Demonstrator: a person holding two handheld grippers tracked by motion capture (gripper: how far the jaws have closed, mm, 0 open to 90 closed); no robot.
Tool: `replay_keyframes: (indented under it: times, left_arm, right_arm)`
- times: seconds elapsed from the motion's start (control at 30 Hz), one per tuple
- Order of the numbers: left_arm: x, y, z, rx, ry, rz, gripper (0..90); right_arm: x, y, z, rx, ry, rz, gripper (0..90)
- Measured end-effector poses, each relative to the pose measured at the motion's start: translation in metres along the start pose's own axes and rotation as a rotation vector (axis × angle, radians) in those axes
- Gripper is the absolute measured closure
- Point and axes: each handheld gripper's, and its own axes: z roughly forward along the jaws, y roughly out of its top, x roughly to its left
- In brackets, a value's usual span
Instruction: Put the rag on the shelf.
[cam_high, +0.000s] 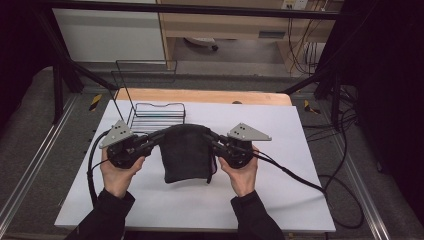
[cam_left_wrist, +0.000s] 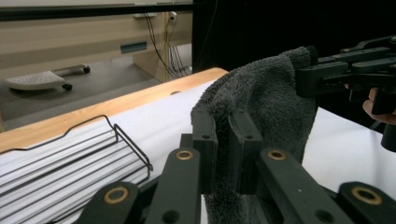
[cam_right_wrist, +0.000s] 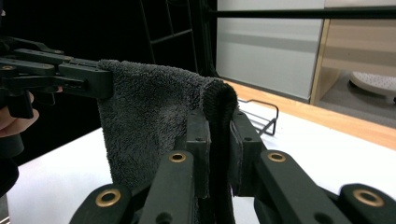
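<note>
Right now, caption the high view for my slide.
Left hand-held gripper and right hand-held gripper hold a dark towel by its top corners above the white table.

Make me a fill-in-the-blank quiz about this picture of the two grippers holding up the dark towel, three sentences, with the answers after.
1. The dark grey towel is held at its top corners by ____ grippers.
2. Behind the towel, on the white table, stands a black ____ rack.
3. The left gripper and the right gripper both have their jaws ____ on the cloth.

Missing words: two; wire; shut
</note>
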Motion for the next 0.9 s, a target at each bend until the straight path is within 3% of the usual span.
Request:
replay_keyframes:
  times: [0.37,0.9]
  left_arm:
    - [0.012,0.013,-0.006,-0.063,0.033,-0.016,82.4]
    - [0.031,0.042,-0.019,-0.155,0.114,-0.015,82.4]
  right_arm:
    - [0.007,0.017,0.008,-0.056,-0.001,-0.031,81.1]
    - [0.024,0.048,0.028,-0.157,-0.023,-0.068,81.1]
